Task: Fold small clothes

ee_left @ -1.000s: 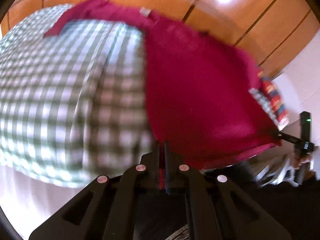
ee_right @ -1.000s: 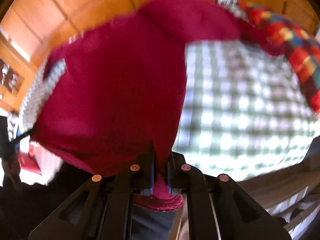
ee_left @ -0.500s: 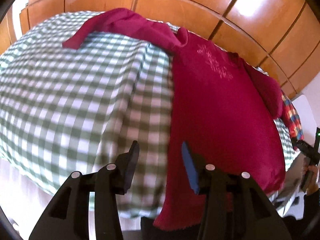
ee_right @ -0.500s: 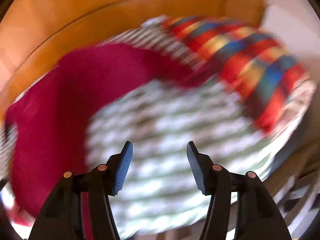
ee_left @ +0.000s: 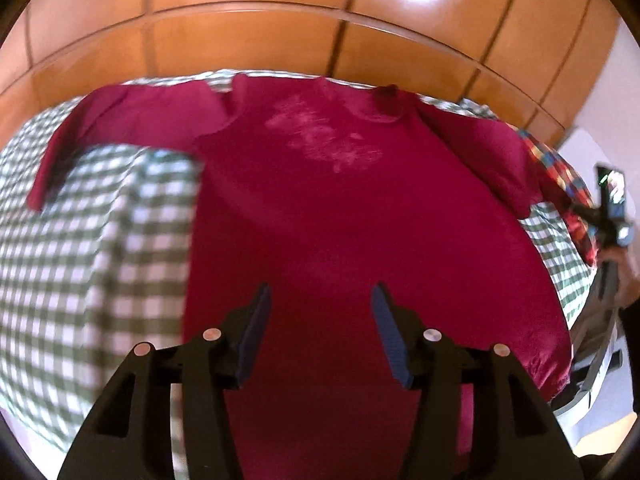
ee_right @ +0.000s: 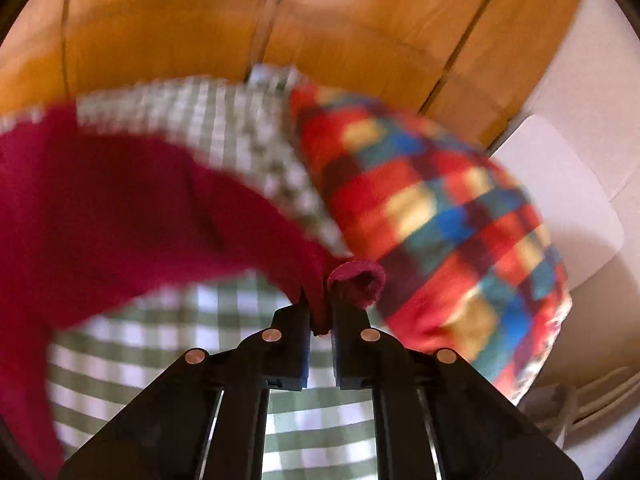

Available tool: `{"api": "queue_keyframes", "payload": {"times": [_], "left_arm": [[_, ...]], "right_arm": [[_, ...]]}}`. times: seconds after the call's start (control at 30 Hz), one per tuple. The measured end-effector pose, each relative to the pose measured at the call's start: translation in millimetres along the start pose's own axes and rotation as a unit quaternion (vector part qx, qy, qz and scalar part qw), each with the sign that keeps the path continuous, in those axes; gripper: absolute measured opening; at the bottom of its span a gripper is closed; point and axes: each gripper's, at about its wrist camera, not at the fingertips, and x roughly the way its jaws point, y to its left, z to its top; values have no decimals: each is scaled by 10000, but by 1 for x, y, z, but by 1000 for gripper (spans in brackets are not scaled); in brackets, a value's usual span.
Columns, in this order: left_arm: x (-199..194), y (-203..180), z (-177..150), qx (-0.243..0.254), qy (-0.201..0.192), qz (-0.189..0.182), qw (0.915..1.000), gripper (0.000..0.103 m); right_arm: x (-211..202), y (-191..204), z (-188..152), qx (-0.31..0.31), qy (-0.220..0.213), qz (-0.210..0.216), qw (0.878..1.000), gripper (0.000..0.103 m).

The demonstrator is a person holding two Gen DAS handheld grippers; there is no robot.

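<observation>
Two tools: L tool [ee_left: 320, 320] spread above flat red shirt [ee_left: 340, 220], R tool [ee_right: 320, 308] pinching its sleeve cuff [ee_right: 356, 282].

A home bedroom. A bed [ee_left: 80, 260] covered in a green-and-white checked sheet fills the view, and directly behind the bed runs a wall of glossy wooden wardrobe panels [ee_left: 248, 36]. At the bed's far right end lies a multicoloured plaid pillow [ee_right: 436, 216], with a white wall [ee_right: 560, 184] beyond it.
</observation>
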Motion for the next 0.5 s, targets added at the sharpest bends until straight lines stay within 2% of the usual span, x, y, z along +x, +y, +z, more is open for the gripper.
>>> {"api": "queue_keyframes", "payload": {"times": [0.03, 0.13, 0.23, 0.3, 0.4, 0.5], "left_arm": [[6, -3, 4, 36, 33, -37, 10000, 53], [21, -7, 9, 56, 152, -134, 9998, 53], [35, -12, 11, 126, 233, -130, 9996, 53], [42, -15, 13, 185, 268, -120, 9994, 53], [52, -18, 14, 227, 343, -91, 9991, 53], [58, -18, 14, 220, 421, -79, 9988, 54]], "right_arm": [[-21, -13, 8, 145, -262, 1, 9996, 7], [-54, -40, 25, 481, -663, -47, 9966, 7], [-59, -69, 48, 821, -752, -213, 9936, 7], [-46, -88, 59, 1064, -647, -405, 9914, 7], [-1, -125, 71, 1577, -185, -798, 9841, 7], [45, -151, 71, 1810, 315, -1177, 9759, 7]]}}
